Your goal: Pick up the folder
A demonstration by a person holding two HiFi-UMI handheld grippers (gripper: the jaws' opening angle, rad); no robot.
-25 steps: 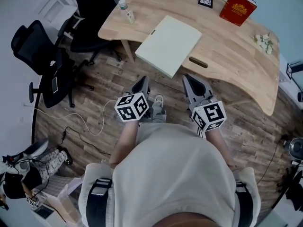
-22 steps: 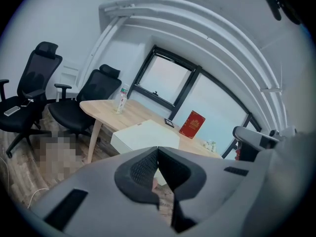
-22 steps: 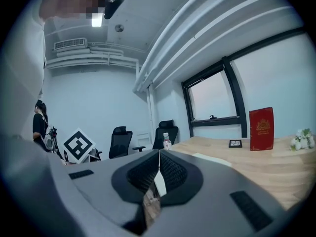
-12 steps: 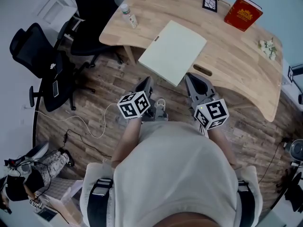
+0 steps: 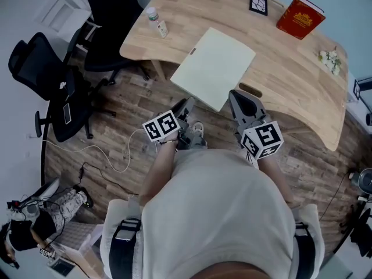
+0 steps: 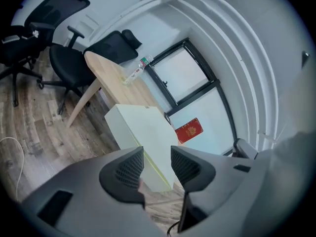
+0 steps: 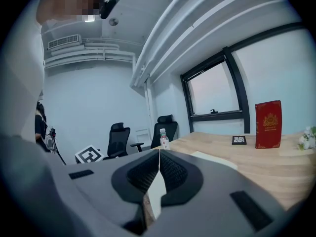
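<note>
folder [image 5: 213, 68]: pale cream, lies flat and diagonal on the worktop [image 5: 290, 68]. Its near corner overhangs the near edge, above the floor.
left claw [image 5: 187, 104]: released, jaws have just been opening. The folder's overhanging corner shows through the gap, and the pads are not on it.
right claw [image 5: 237, 96]: clenched, tips meeting, nothing gripped. It sits by the folder's near-right edge.
closest obstacle: cable slot [image 5: 249, 89] cut in the worktop, just right of the folder's near corner and beside the right claw.
bottle [image 5: 156, 21]: upright at the worktop's left end, well apart from the folder.
red book [image 5: 300, 17]: stands at the far right.
framed square [image 5: 258, 4]: small, black-edged, just left of the red book.
flowers [image 5: 330, 60]: small pale bunch at the right edge.
chairs: black office chair [image 5: 110, 28] against the worktop's left end. Second chair [image 5: 43, 63] is further left, out on the floor.
cable [image 5: 110, 156]: white, loops across the floor at near left.
surface: light wood, curved near edge.
room: wood-plank floor [image 5: 116, 121], pale walls, dark-framed window beyond the worktop's far side.
</note>
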